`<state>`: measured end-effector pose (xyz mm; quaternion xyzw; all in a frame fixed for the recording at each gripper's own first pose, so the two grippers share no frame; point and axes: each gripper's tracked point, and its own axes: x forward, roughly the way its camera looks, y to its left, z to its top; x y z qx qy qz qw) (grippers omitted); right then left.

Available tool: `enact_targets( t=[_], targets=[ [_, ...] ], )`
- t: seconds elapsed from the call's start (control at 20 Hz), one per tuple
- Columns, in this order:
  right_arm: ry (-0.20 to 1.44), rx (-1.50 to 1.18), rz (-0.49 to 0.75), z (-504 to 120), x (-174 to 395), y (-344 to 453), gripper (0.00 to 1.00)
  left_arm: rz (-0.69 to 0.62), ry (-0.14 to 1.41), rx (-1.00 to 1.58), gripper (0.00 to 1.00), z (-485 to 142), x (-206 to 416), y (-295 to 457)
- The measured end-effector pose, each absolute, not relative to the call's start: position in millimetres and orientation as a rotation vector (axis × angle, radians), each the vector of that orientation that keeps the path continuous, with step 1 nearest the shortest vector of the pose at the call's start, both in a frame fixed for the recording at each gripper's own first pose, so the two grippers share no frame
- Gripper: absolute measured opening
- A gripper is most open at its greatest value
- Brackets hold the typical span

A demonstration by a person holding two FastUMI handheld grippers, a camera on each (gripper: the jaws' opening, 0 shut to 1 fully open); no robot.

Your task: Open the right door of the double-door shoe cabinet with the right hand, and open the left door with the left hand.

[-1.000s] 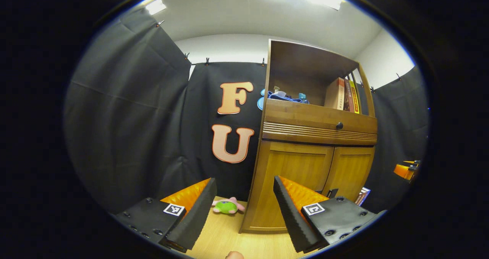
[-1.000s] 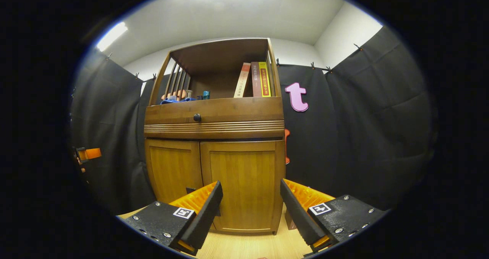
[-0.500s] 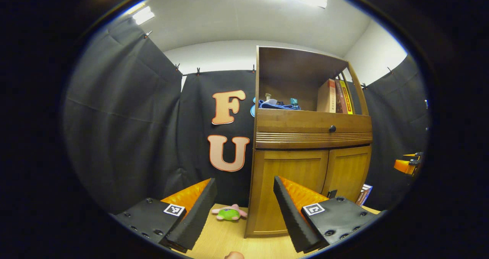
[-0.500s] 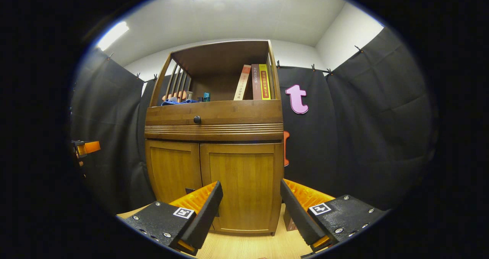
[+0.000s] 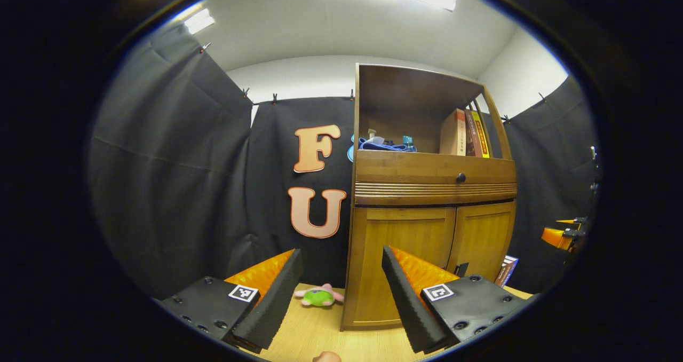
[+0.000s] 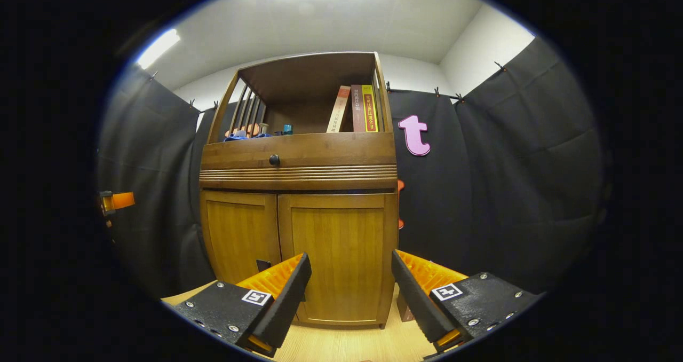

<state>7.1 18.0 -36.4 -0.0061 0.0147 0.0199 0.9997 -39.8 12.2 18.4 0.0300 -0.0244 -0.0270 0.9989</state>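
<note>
Both doors were closed; right gripper [image 6: 347, 292] and left gripper [image 5: 339, 292] gaped wide, should hook right door [image 6: 339, 255] edge first.

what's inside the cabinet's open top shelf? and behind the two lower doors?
The open shelf holds upright books on its right side and a blue item with small objects on its left. Both lower doors are shut, so what's behind them is hidden.

One cabinet [image 6: 299, 180], two doors, three books [image 6: 356, 109], one plush toy [image 5: 319, 296].
</note>
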Motion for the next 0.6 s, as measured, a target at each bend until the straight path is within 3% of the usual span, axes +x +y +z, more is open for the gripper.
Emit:
enact_targets(
  t=[0.6],
  targets=[
    [0.104, 0.016, 0.139, -139, 68, 95, 0.94, -0.039, -0.036, 0.078, 0.95, 9, -46, 28]
  ],
)
